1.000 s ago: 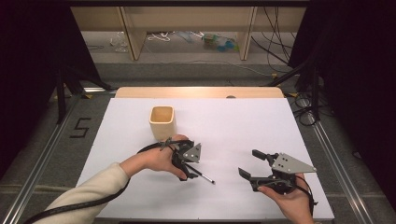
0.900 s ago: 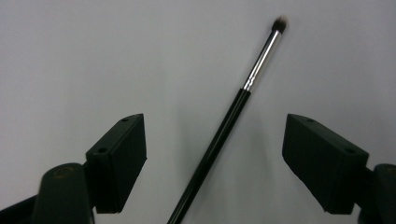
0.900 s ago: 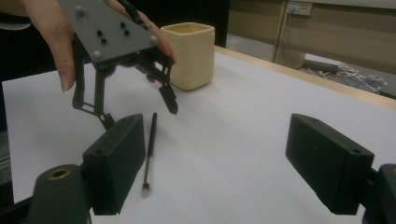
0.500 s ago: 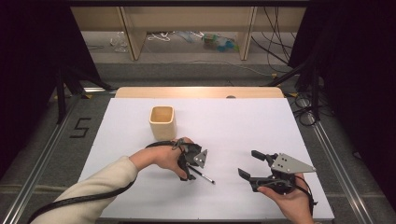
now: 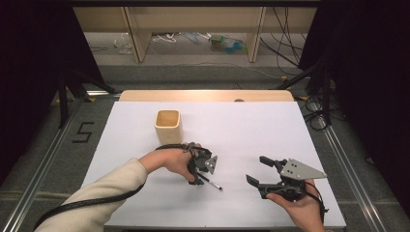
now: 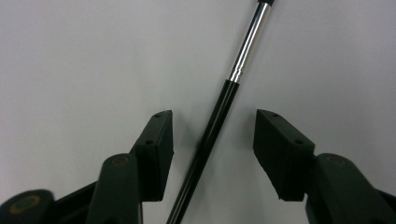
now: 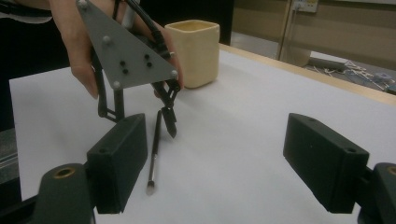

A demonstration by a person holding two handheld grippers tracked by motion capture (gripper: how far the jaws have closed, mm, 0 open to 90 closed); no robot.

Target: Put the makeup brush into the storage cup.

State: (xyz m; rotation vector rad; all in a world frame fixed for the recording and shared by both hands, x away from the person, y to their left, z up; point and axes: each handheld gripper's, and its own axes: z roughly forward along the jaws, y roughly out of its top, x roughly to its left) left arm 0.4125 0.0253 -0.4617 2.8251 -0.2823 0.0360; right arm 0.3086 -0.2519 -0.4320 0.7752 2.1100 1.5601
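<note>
Left gripper [image 5: 197, 175] is pointed down over a thin black brush [image 6: 219, 116] with a silver ferrule, lying flat on the white table [image 5: 270, 130] well in front of the beige cup [image 5: 168, 126]. Its jaws have just been closing; the brush handle is seen between them, untouched by either pad. Right gripper [image 5: 256, 171], farther from the cup, is held with jaws spread wide, nothing grasped.

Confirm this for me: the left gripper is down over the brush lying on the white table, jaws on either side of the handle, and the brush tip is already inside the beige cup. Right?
Not quite. The brush lies flat on the table, apart from the cup, as the high view shows; the left gripper does straddle its handle.
</note>
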